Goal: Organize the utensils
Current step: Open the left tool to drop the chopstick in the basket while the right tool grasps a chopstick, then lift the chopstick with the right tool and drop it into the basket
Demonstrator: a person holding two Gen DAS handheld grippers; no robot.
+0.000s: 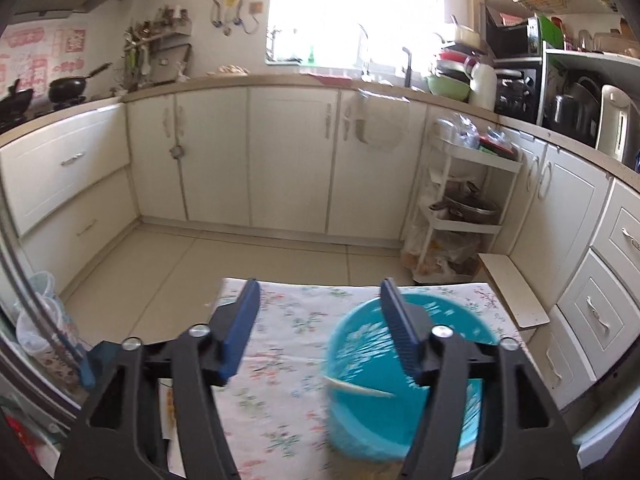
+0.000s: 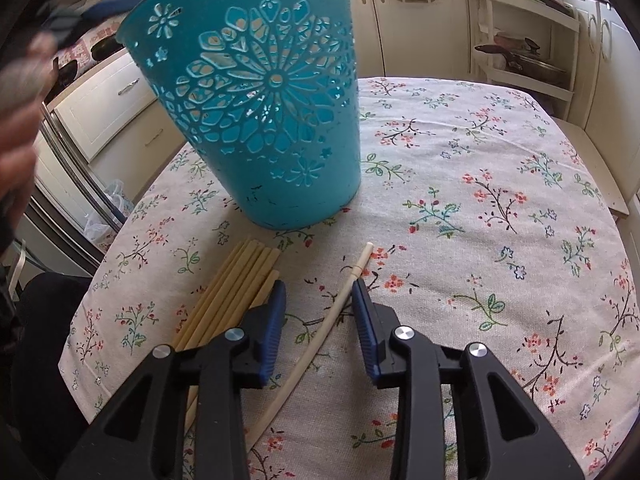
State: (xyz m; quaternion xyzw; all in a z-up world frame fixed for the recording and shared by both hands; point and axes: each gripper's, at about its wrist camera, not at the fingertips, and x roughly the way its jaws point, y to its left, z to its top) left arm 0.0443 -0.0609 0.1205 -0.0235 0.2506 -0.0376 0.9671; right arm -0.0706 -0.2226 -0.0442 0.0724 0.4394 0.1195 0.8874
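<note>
A teal cut-out plastic holder (image 2: 264, 104) stands on the floral tablecloth (image 2: 480, 200). In the left wrist view the holder (image 1: 360, 364) sits below, with a pale chopstick (image 1: 356, 388) lying across its inside. My left gripper (image 1: 320, 292) is open and empty above its rim. My right gripper (image 2: 319, 286) is open low over the cloth, its fingers either side of a single pale chopstick (image 2: 320, 340) lying flat. A bundle of several wooden chopsticks (image 2: 228, 300) lies just left of the left finger.
White kitchen cabinets (image 1: 280, 160) ring the room. A white tiered rack with pots (image 1: 460, 208) stands at the right, a low stool (image 1: 512, 288) beside the table. A person's hand (image 2: 20, 120) shows at the left edge.
</note>
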